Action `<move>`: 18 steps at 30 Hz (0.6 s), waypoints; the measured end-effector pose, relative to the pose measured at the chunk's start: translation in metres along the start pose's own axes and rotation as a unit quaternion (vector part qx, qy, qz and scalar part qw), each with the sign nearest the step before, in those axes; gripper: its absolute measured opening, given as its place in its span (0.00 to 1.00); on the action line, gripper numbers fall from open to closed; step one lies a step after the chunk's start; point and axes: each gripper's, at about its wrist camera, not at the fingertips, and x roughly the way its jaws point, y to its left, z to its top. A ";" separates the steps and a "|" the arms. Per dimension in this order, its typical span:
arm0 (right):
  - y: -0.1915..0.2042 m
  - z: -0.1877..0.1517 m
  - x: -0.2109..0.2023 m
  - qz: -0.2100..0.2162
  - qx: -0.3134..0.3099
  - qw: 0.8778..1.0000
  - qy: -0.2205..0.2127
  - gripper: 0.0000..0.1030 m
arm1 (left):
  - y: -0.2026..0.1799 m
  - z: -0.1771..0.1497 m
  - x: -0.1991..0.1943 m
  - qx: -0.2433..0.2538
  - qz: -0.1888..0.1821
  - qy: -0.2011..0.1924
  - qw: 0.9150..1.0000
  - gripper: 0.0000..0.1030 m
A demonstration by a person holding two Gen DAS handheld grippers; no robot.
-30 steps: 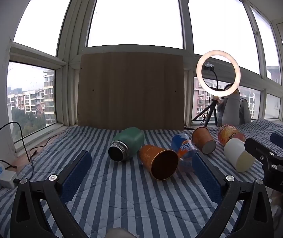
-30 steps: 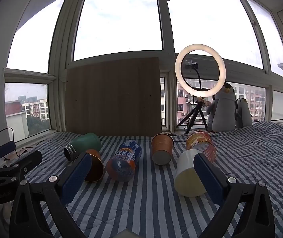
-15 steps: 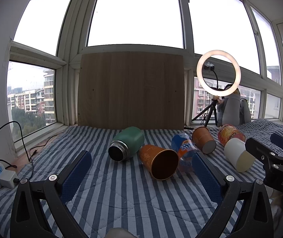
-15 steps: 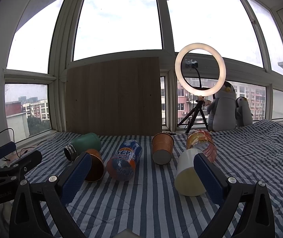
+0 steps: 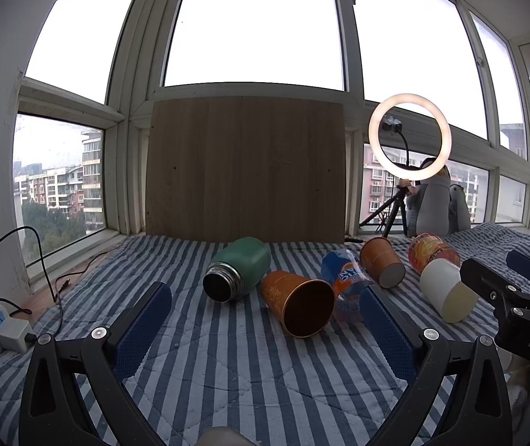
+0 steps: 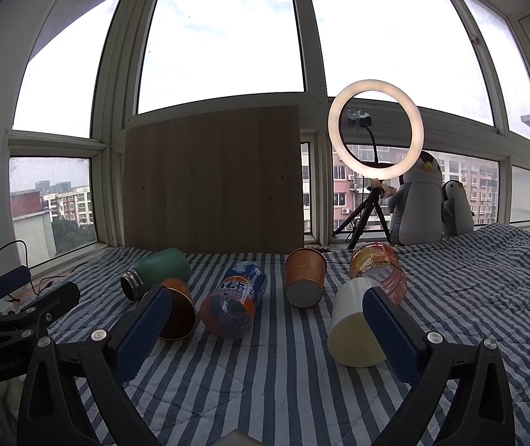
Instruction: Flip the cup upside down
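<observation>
The left hand-held gripper (image 5: 265, 329) was spread wide and held nothing. Right in front of it, between its blue pads, an orange cup (image 5: 298, 303) lay on its side on the striped bed (image 5: 227, 364), mouth toward the camera. A green flask (image 5: 238, 269) lay just to the cup's left, and a blue bottle (image 5: 343, 278) touched its right. The right hand-held gripper (image 6: 266, 329) was wide apart too, holding nothing. A white cup (image 6: 352, 325) lay on its side by its right pad. A brown cup (image 6: 305, 277) lay farther ahead.
</observation>
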 end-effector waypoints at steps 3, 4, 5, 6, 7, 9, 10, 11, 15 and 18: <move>0.000 0.000 0.000 0.000 0.000 1.000 0.000 0.99 | 0.000 0.000 0.000 0.000 0.000 0.000 1.000 1.00; 0.000 0.000 0.000 0.000 0.000 1.000 0.000 0.99 | 0.000 0.000 0.000 0.000 0.000 0.000 1.000 1.00; 0.000 0.000 0.000 0.000 0.000 1.000 0.000 0.99 | 0.000 0.000 0.000 0.000 0.000 0.000 1.000 1.00; 0.000 0.000 0.000 0.000 0.001 1.000 0.000 0.99 | 0.000 0.000 0.000 0.000 0.000 0.000 1.000 1.00; 0.000 0.000 0.000 0.000 0.001 1.000 0.000 0.99 | 0.000 0.000 0.000 0.000 0.000 0.000 1.000 1.00; 0.000 0.000 0.000 0.000 0.001 1.000 0.000 0.99 | 0.000 0.000 0.000 0.000 0.000 0.001 1.000 1.00; 0.000 0.000 0.000 0.000 0.001 1.000 0.000 0.99 | 0.000 0.000 0.000 0.000 0.000 0.001 1.000 1.00; 0.000 0.000 0.000 0.000 0.001 1.000 0.000 0.99 | 0.000 0.000 0.000 0.000 0.000 0.001 1.000 1.00; 0.000 -0.001 0.002 0.000 0.001 1.000 0.001 0.99 | 0.000 -0.001 0.000 0.000 0.000 0.000 1.000 1.00; 0.001 -0.002 0.003 0.000 0.002 1.000 0.001 0.99 | 0.000 -0.001 0.001 -0.001 0.000 0.001 1.000 1.00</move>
